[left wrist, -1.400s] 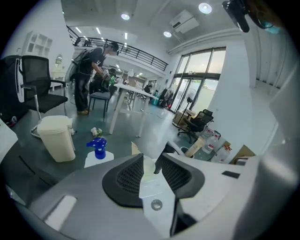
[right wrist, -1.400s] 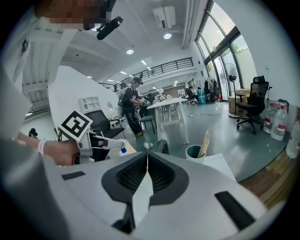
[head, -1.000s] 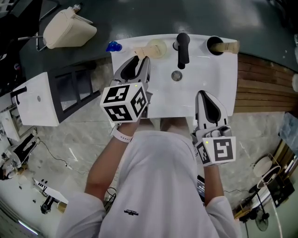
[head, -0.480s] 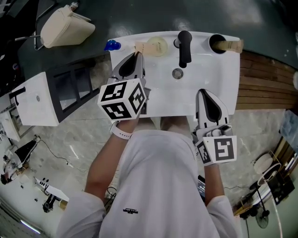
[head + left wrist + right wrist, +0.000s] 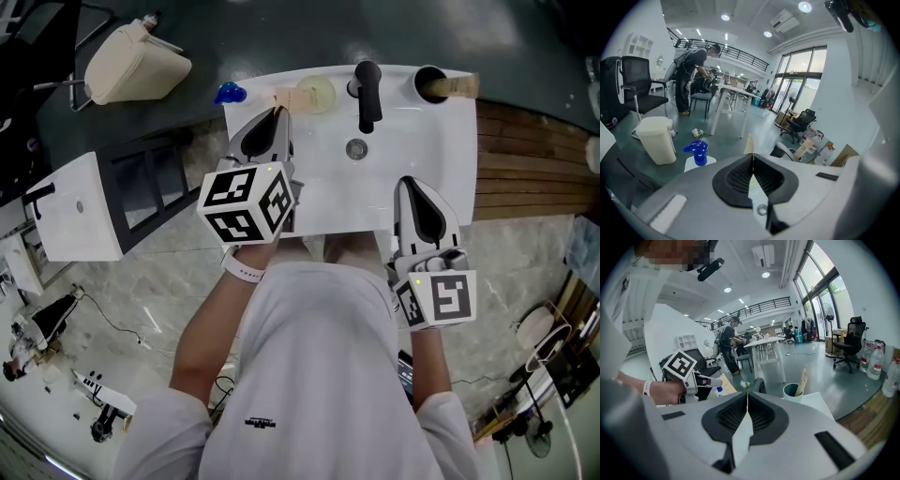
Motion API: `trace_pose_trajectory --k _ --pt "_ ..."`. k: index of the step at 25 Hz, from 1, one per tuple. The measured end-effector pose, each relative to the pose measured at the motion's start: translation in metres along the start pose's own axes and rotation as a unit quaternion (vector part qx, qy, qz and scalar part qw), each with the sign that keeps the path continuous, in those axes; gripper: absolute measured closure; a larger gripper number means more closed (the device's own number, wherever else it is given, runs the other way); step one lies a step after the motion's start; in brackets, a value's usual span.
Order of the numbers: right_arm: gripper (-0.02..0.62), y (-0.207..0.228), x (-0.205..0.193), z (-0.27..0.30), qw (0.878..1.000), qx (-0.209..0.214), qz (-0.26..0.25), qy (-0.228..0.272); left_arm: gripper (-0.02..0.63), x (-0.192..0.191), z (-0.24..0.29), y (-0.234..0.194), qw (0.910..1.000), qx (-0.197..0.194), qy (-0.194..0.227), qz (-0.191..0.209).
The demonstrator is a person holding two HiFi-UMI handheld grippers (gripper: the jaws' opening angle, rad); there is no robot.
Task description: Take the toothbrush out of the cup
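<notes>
The person stands at a white counter (image 5: 412, 141) with a black tap (image 5: 367, 94) at the back edge and a drain (image 5: 356, 148) just in front of it. The left gripper (image 5: 278, 113) reaches to the back left corner, its fingers clenched on the tip of a flat tan toothbrush (image 5: 284, 97). In the left gripper view a thin cream sliver pokes up right where the fingers meet. That toothbrush leans out leftward from a pale yellow cup (image 5: 317, 94) beside the tap, so it is not yet out.

The right gripper (image 5: 412, 184) hangs over the near right part of the counter, well apart from everything, fingers pressed together on nothing. At the back right corner a teal cup (image 5: 429, 86) holds a second tan toothbrush (image 5: 459, 89), leaning right. A blue spray head (image 5: 230, 93) shows just off the counter's left corner.
</notes>
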State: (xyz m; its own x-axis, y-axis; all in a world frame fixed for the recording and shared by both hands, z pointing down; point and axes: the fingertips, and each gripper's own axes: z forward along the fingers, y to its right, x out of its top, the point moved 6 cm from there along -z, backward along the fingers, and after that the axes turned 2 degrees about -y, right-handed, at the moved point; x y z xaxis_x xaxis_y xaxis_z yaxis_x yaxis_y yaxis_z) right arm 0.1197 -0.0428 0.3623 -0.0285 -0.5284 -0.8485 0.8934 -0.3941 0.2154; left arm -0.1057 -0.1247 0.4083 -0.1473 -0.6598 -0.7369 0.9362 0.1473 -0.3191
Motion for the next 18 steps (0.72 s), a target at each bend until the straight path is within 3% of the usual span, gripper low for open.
trace_pose_trajectory --k 18 --pt "0.589 -0.04 0.021 -0.05 0.997 -0.026 -0.016 0.069 0.6 0.023 -0.097 0.029 0.9949 -0.055 0.062 0.057"
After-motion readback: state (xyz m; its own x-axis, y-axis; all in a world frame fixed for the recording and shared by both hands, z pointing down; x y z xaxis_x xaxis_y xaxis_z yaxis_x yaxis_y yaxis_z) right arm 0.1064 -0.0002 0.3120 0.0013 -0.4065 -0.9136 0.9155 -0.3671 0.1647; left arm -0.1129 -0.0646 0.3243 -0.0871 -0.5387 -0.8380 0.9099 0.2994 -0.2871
